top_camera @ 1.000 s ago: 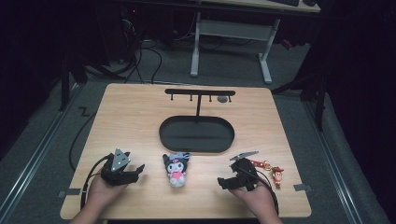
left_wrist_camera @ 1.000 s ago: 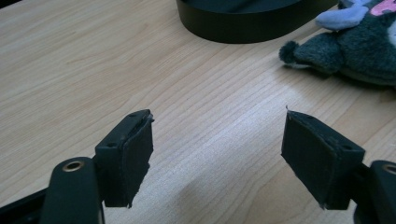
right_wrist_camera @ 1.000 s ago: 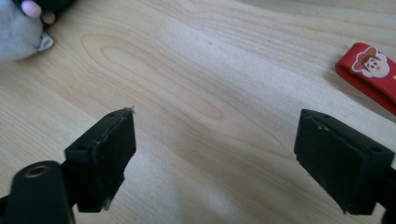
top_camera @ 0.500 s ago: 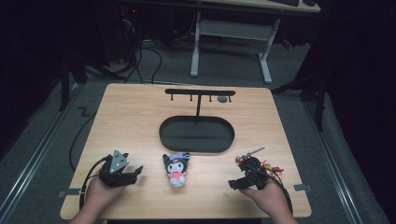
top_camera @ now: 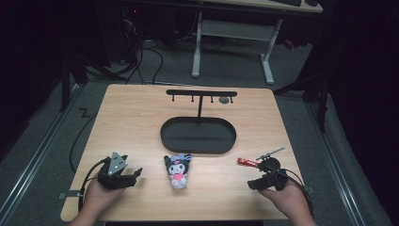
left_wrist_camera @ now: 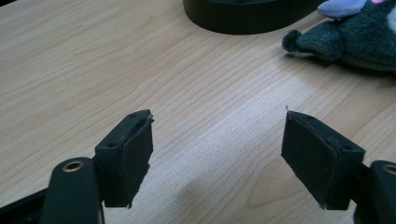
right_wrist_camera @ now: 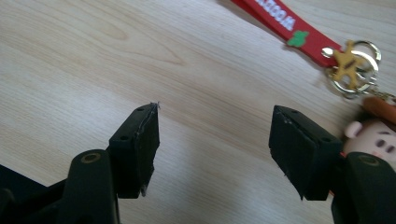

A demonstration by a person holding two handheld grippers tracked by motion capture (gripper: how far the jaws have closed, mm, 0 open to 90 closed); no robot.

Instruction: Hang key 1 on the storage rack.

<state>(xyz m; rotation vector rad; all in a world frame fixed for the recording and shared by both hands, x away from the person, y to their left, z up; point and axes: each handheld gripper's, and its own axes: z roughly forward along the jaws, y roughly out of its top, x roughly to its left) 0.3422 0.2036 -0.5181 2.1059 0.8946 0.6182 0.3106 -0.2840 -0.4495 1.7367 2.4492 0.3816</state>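
Counter [top_camera: 141, 122], light wood: one.
Tongs: two. Left tongs [top_camera: 133, 175] at the near left corner, jaws spread wide over bare wood, nothing between them. Right tongs [top_camera: 255, 184] at the near right, jaws apart and just closing, wood alone between them.
Keychain [right_wrist_camera: 327, 51]: one, red strap, gold star ring, small figure; lies on the counter just beside the right tongs' right jaw.
Plush toy [top_camera: 177, 168]: one, between both tongs.
Black oval-based hook stand [top_camera: 198, 134]: one, mid-counter.
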